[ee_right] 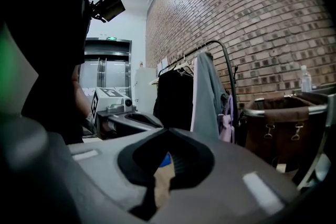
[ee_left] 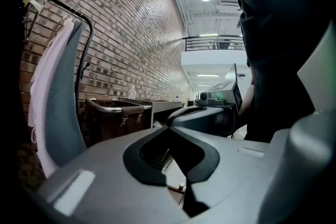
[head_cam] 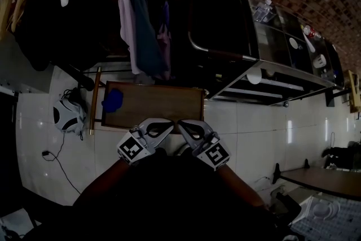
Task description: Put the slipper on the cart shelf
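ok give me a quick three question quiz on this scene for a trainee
1. True or false: the right gripper holds the blue slipper.
2. Where does the slipper lie? A) in a bucket B) on the brown table C) on a chair
3. Fill in: the jaws of the left gripper are ____.
Key: 1 false; 2 B; 3 shut.

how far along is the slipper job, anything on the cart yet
Nothing looks done: the blue slipper lies on the low wooden stand, not the cart. In hand: nothing; left gripper and right gripper are shut and empty. Left: grasp it, carry it over, set it on a shelf.
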Demonstrator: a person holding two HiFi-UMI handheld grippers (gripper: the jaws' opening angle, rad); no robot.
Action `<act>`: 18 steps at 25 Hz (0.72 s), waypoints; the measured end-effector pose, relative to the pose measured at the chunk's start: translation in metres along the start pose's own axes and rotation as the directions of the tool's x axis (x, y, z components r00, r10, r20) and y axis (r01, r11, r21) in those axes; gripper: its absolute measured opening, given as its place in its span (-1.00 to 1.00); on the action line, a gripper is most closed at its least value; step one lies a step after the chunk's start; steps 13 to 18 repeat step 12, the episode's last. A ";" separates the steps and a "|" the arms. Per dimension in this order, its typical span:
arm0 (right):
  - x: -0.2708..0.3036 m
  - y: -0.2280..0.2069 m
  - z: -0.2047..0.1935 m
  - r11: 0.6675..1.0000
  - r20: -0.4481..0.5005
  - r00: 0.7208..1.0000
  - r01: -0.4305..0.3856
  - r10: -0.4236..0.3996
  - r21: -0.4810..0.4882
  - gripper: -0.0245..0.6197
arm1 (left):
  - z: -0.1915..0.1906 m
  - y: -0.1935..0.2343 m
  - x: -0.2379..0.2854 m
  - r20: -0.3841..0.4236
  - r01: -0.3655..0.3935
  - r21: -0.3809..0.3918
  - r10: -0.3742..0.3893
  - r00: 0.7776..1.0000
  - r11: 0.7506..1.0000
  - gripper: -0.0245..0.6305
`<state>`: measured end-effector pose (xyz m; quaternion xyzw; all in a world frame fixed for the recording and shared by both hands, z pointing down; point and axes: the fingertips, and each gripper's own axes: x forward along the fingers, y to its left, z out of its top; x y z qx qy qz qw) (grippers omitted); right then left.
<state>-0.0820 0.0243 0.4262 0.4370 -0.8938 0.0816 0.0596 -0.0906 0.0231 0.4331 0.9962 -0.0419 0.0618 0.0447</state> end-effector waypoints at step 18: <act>-0.002 0.009 -0.003 1.000 -0.024 1.000 0.001 -0.001 0.003 -0.92 | -0.002 -0.002 -0.005 -0.009 -0.004 -0.027 0.004 1.000 1.000 -0.92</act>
